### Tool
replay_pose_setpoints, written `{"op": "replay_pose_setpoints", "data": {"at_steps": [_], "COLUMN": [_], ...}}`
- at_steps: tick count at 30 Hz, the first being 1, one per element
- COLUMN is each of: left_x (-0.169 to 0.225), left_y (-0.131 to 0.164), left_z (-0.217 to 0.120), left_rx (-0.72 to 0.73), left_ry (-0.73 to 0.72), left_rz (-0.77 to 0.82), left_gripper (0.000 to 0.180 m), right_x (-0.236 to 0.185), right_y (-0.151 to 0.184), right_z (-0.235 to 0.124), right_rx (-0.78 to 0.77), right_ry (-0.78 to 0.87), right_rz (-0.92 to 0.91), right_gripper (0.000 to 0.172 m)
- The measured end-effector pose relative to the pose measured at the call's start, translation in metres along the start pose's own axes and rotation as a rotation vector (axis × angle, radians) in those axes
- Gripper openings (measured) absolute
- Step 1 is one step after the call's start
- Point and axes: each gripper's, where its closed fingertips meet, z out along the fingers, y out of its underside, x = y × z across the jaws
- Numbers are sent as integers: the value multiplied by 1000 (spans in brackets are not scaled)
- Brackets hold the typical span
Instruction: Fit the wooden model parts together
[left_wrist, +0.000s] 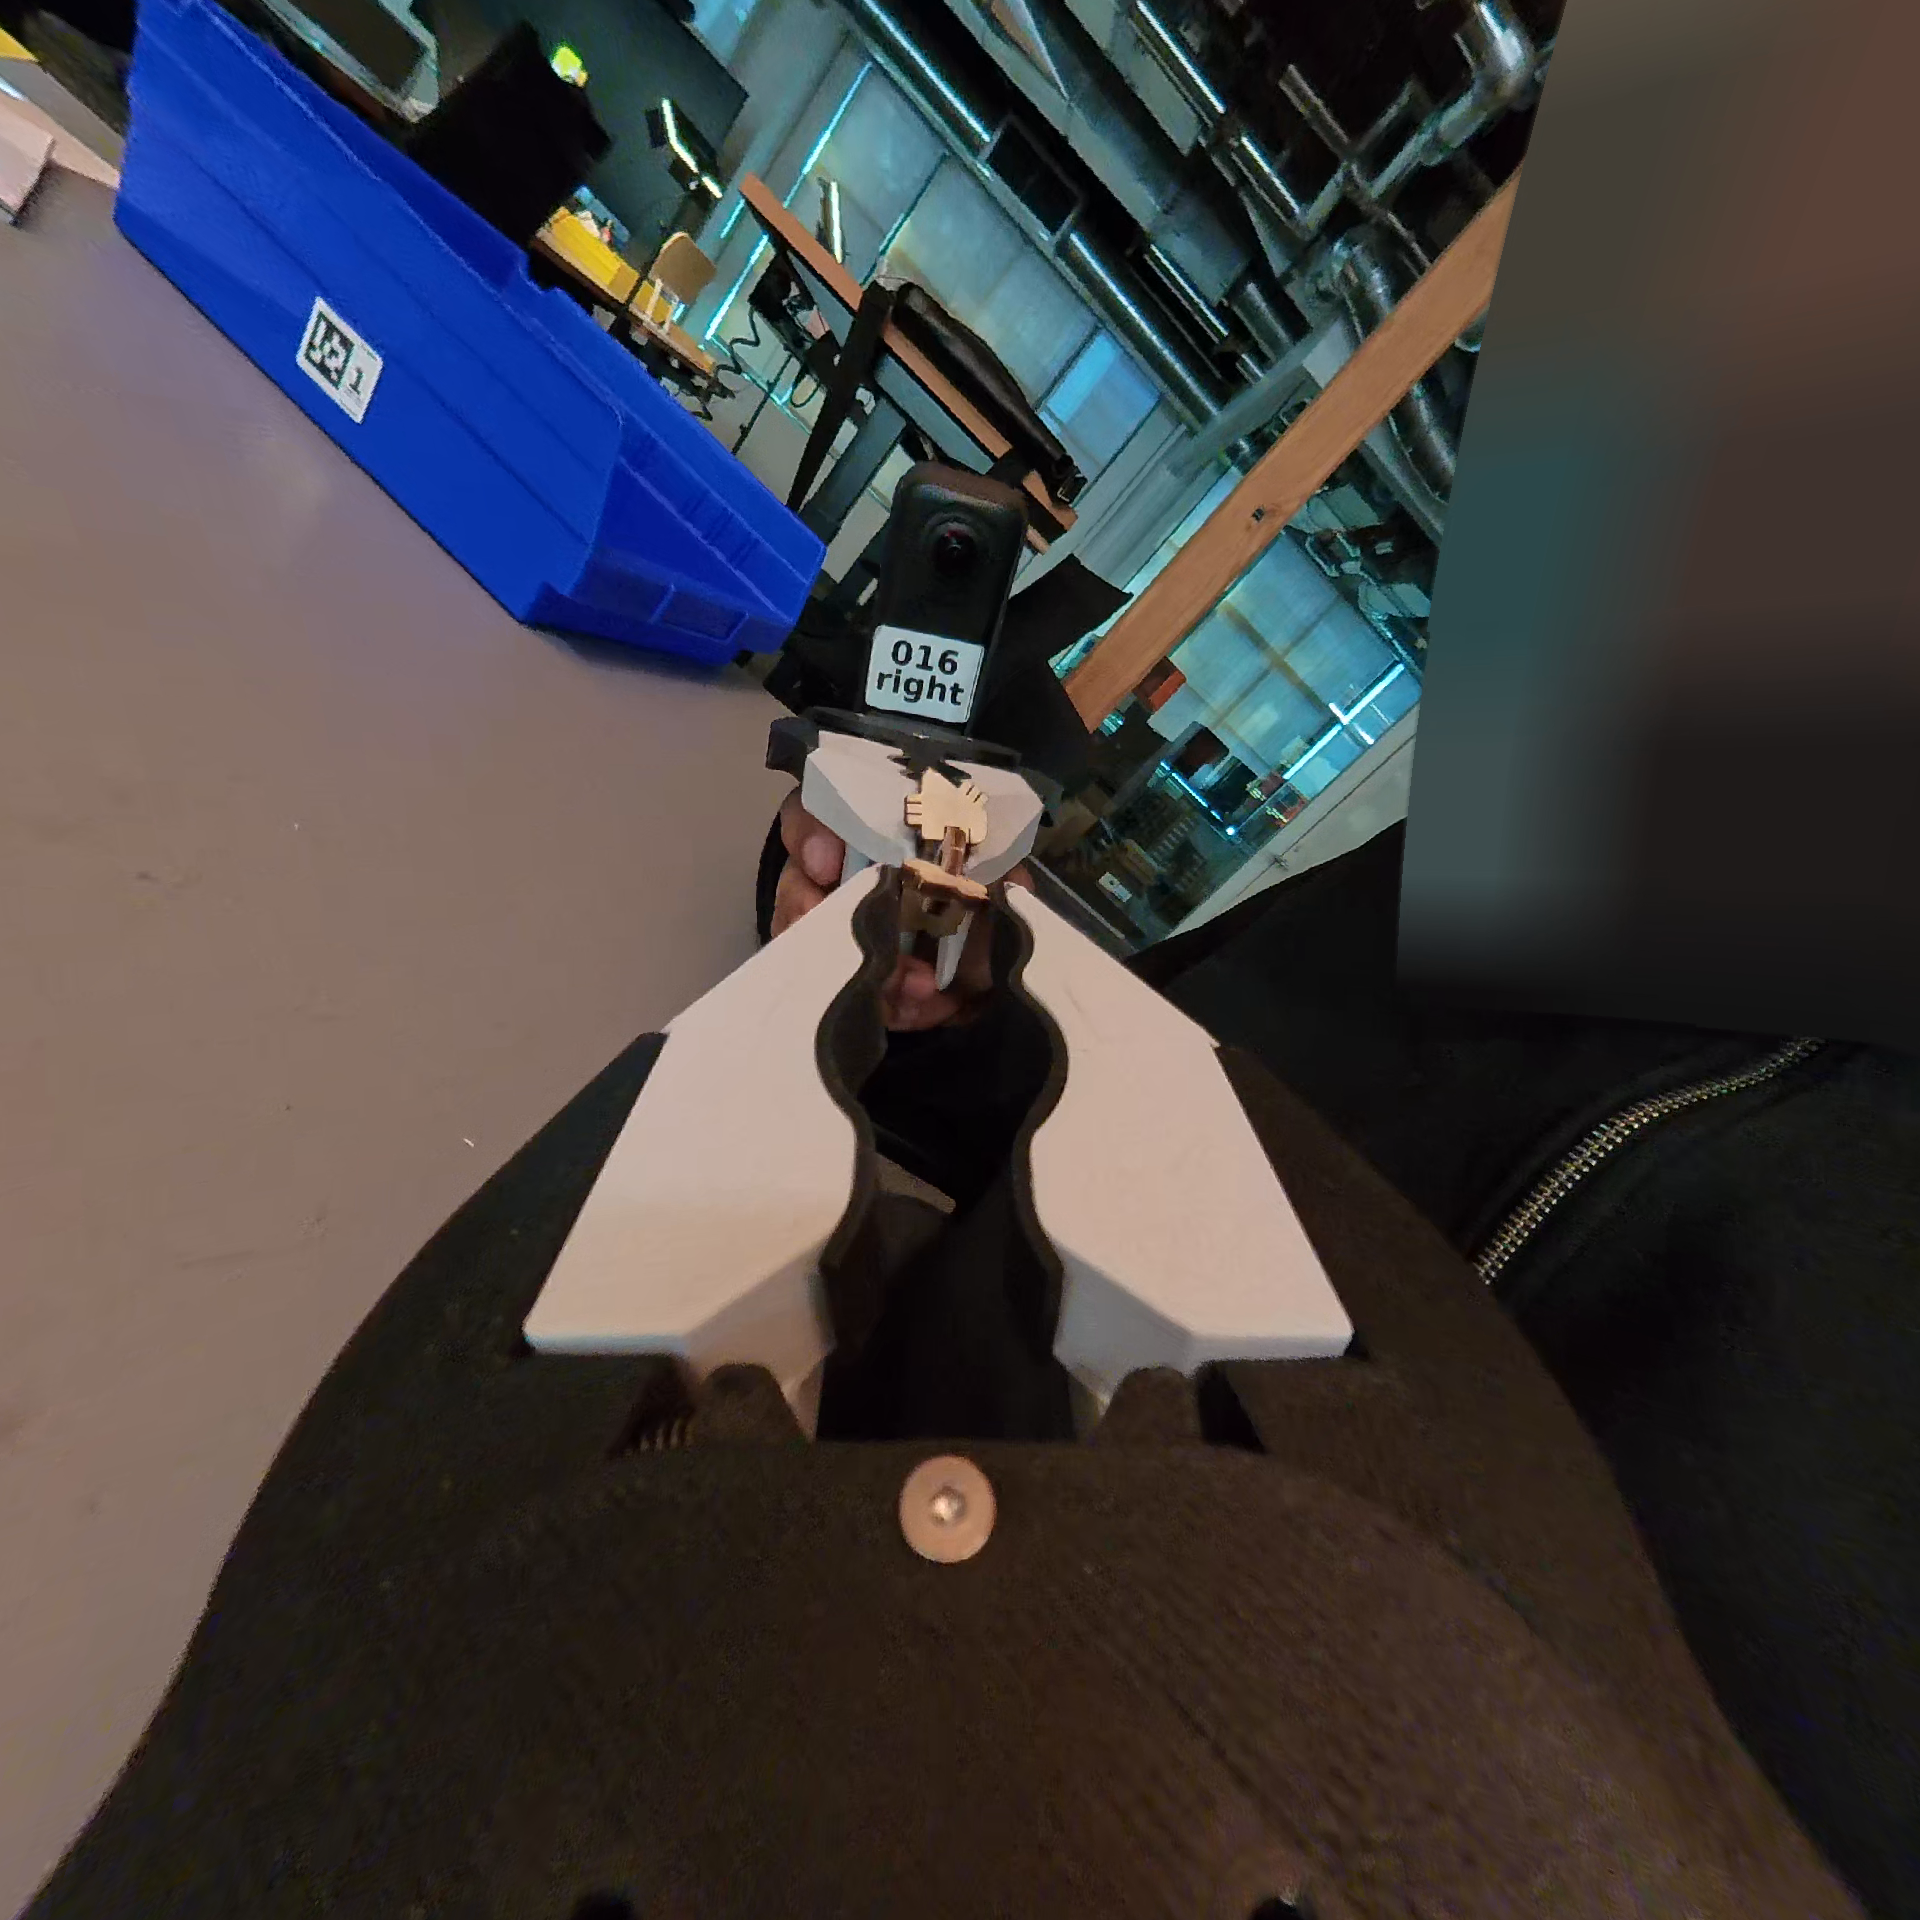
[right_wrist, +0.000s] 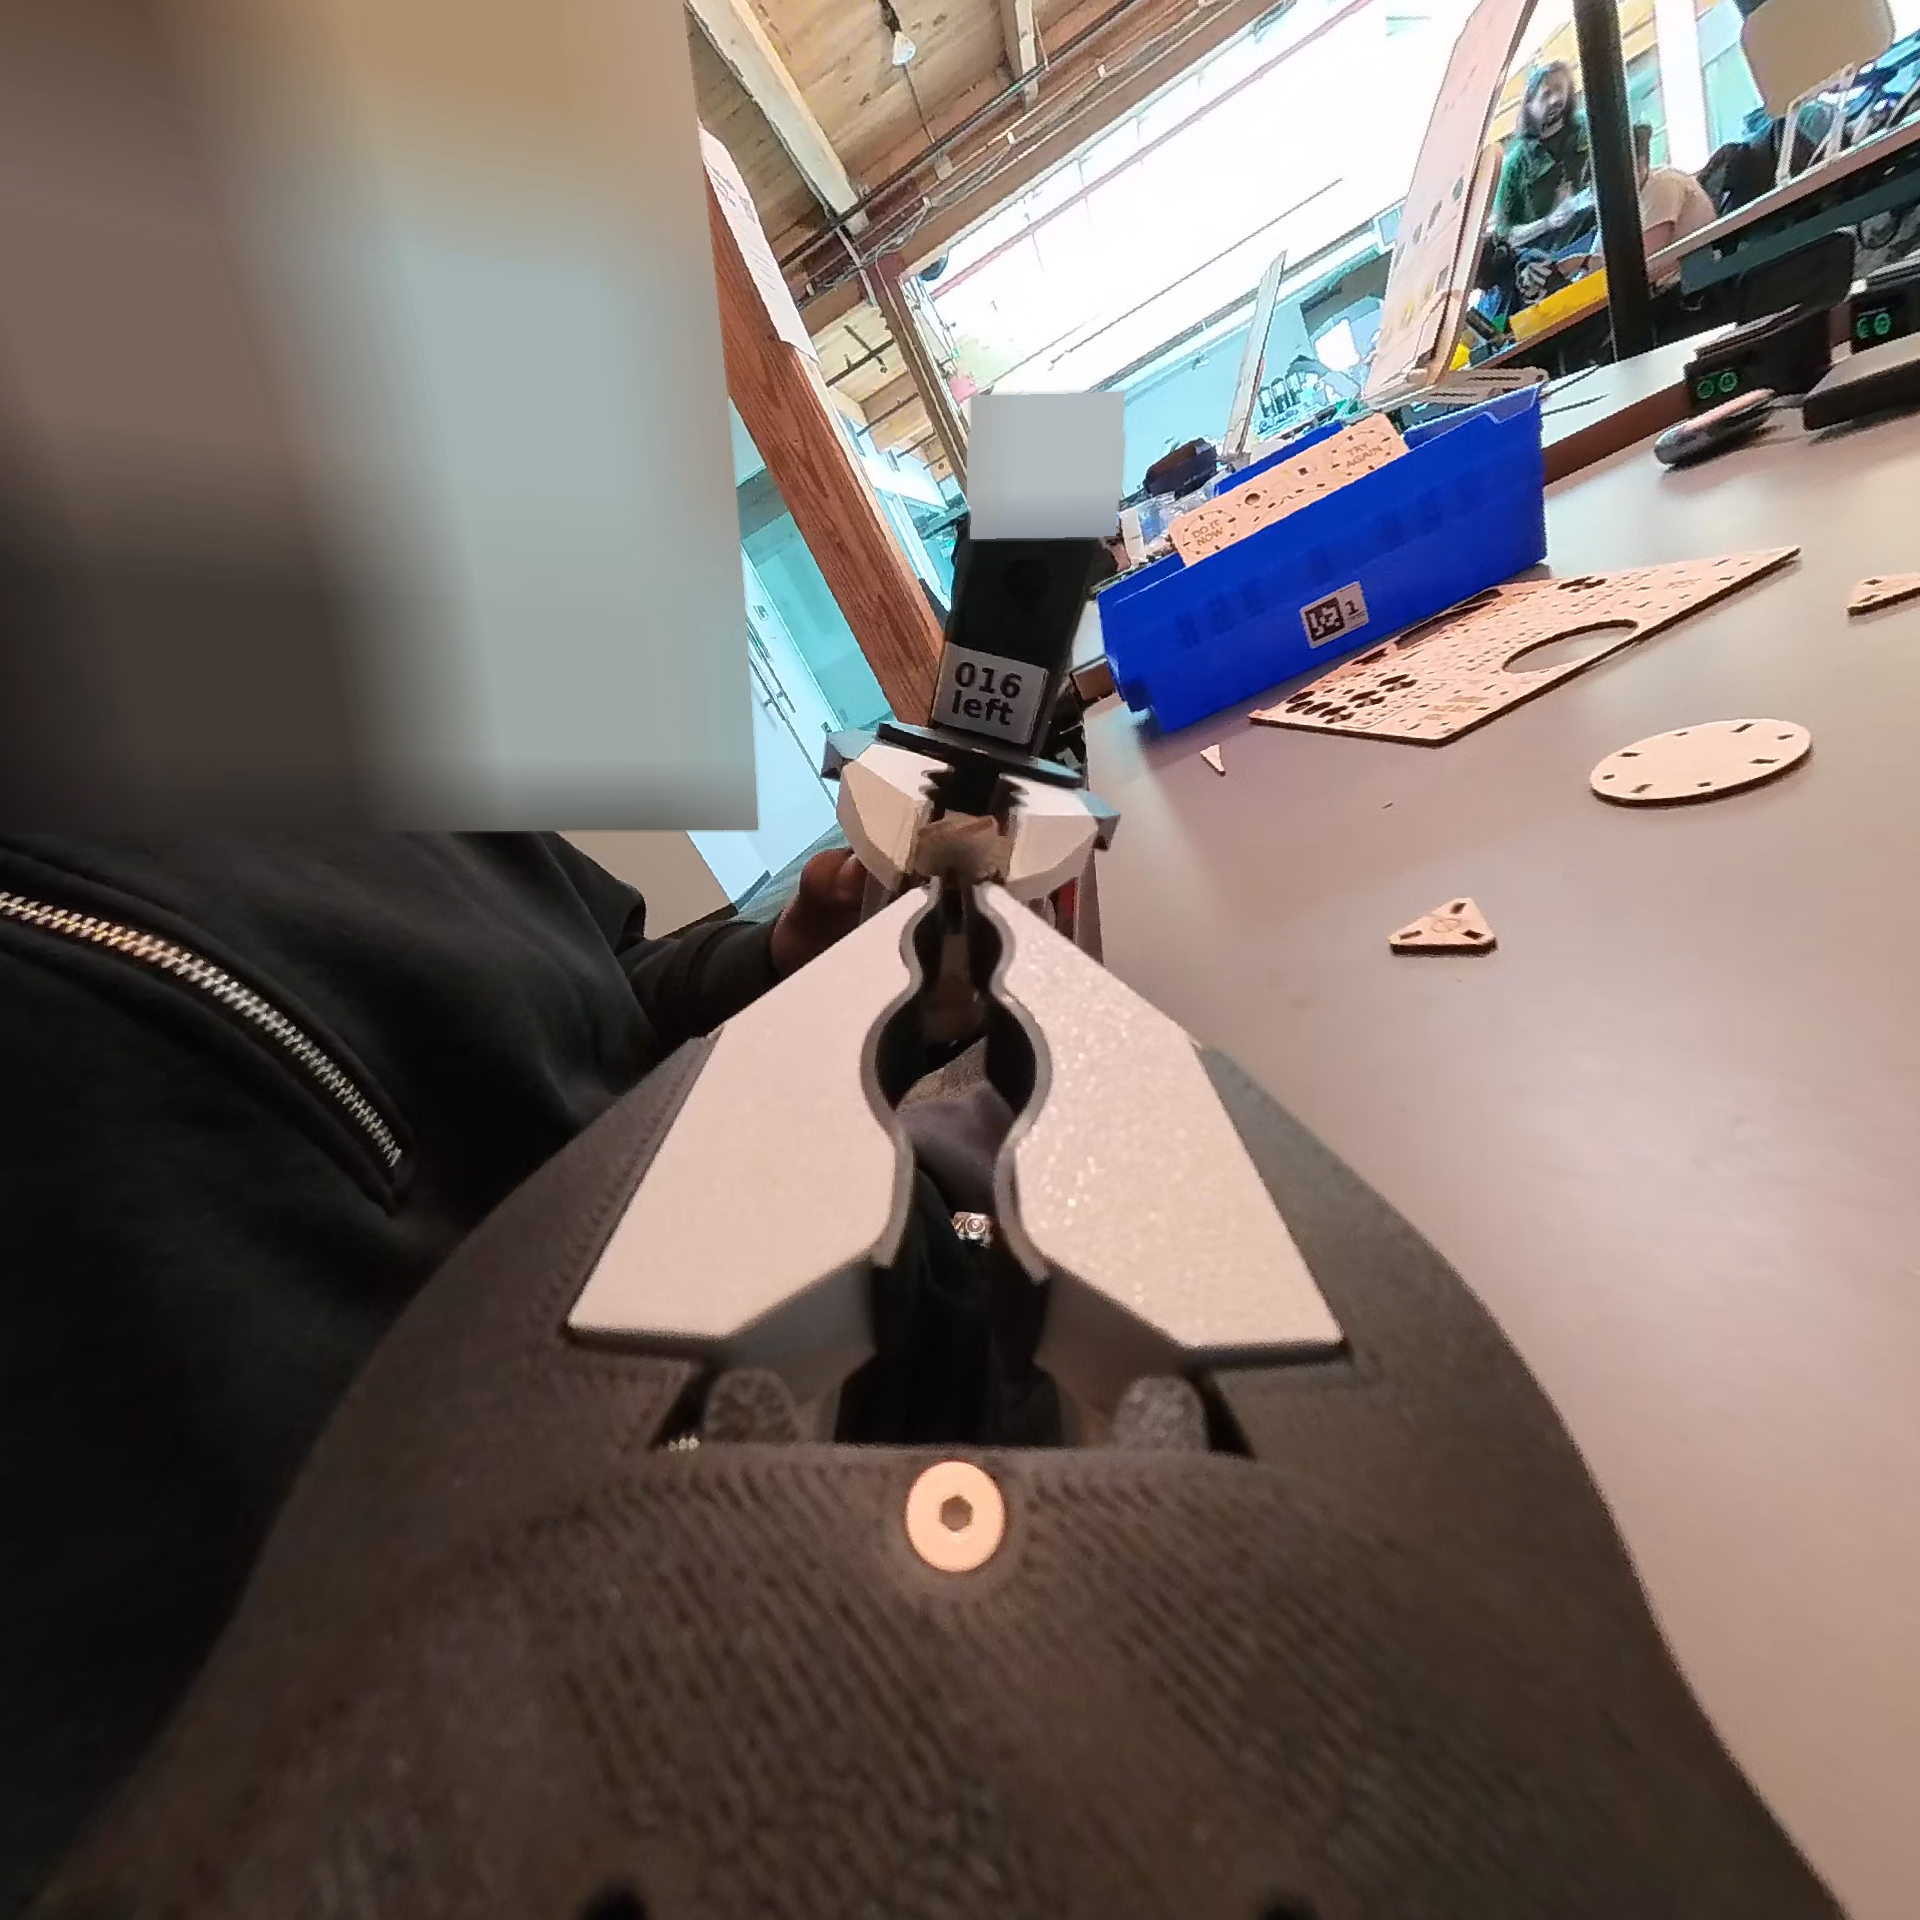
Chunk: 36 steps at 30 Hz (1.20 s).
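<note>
My two grippers face each other, tip to tip, above the grey table's (left_wrist: 260, 831) edge. My left gripper (left_wrist: 940, 885) is shut on a small light wooden block piece (left_wrist: 935, 881); the right wrist view shows this piece (right_wrist: 961, 837) pressed between the left gripper's white fingers (right_wrist: 883, 821). My right gripper (right_wrist: 951, 896) is shut on a thin flat wooden piece, seen edge-on there. In the left wrist view that piece (left_wrist: 945, 802) is hand-shaped and stands in the right gripper's closed fingers (left_wrist: 852, 800). Its lower stem meets the block piece.
A blue bin (right_wrist: 1320, 613) with wooden sheets stands on the table; it also shows in the left wrist view (left_wrist: 416, 343). A cut-out wooden sheet (right_wrist: 1527, 655), a round disc (right_wrist: 1699, 764) and a triangular piece (right_wrist: 1442, 928) lie nearby. A person's black zipped jacket (right_wrist: 260, 1039) is close. Both grippers' tips are close together, under 4 cm apart.
</note>
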Motion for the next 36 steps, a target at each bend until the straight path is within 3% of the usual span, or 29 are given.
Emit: {"op": "replay_pose_setpoints", "data": {"at_steps": [5, 9, 16, 21, 23, 25, 29, 31, 36], "left_x": [2, -1, -7, -5, -6, -8, -3, -12, -22], "left_y": [-8, -12, -11, -11, -13, -16, -38, -43, -33], "left_z": [-5, -10, -13, -11, -12, -14, -25, -33, -30], "left_rx": [28, 13, -105, -110, -84, -37, 250, 356, 339], "left_ry": [-43, -187, -447, -481, -472, -427, -173, -126, -115], "left_rz": [116, 341, 786, 871, 840, 700, 142, -57, -170], "left_gripper": [14, 14, 14, 15, 15, 15, 15, 15, 16], "right_x": [5, 7, 5, 0, -1, 0, 0, 1, 2], "right_y": [-1, -6, -22, -22, -21, -19, -19, -18, -18], "right_z": [-1, -3, -12, -11, -9, -8, -7, -7, -7], "right_rx": [6, 35, 112, 105, 94, 86, 82, 79, 80], "right_ry": [25, 41, 124, 149, 157, 166, 186, 195, 215], "right_rz": [12, 7, -210, -314, -332, -345, -364, -371, -383], "right_gripper": [15, 21, 25, 25, 25, 27, 29, 29, 29]}}
